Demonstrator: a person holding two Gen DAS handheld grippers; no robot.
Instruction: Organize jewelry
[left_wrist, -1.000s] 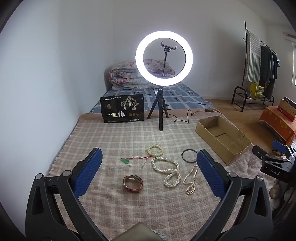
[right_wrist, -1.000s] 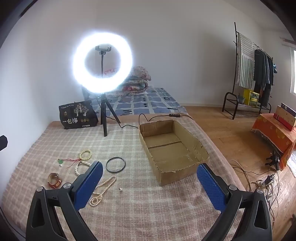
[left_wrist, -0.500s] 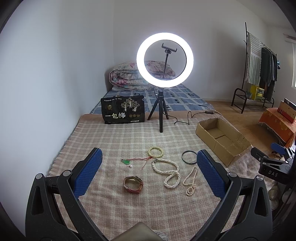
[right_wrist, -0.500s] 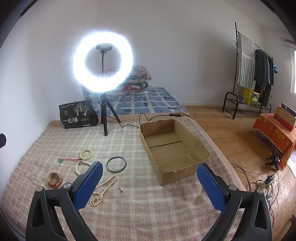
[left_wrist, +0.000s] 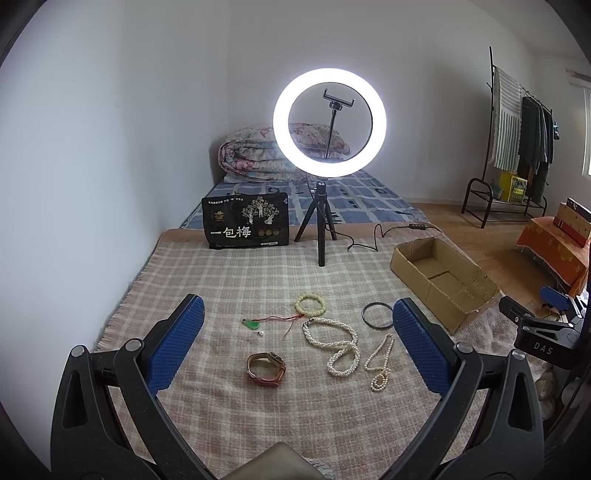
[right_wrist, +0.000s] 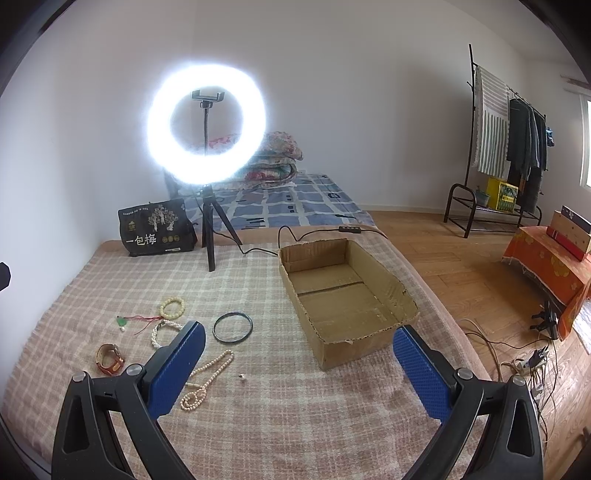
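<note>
Both tools idle above the bed, nothing gripped: left tool (left_wrist: 295, 343) jaws spread wide, right tool (right_wrist: 297, 365) same.

Jewelry is all loose on the plaid blanket (left_wrist: 258, 280), mid-bed, closer to the wall-side edge than to the box:
- watch (left_wrist: 266, 369), leather strap. Semi-stiff loop, light; pinch across the strap.
- long pearl necklace (left_wrist: 338, 345) and short bead strand (left_wrist: 380, 362). Limp, slippery, will sag and swing; grab at a doubled-up bunch, not a single strand.
- pale bead bracelet (left_wrist: 311, 304). Prob. elastic; pinch the rim.
- dark bangle (left_wrist: 377, 314). Rigid, thin, lies flat, so hard to get under; clamp across the rim. If jade or glass, don't drop it.
- green pendant on red cord (left_wrist: 252, 324), with a tiny loose bead (left_wrist: 260, 333) just beside it. Cord is limp, bead is fiddly.

Cardboard box (right_wrist: 402, 295) sits at the bed's open-side edge, no lid, looks empty inside. Likely drop target.
</note>
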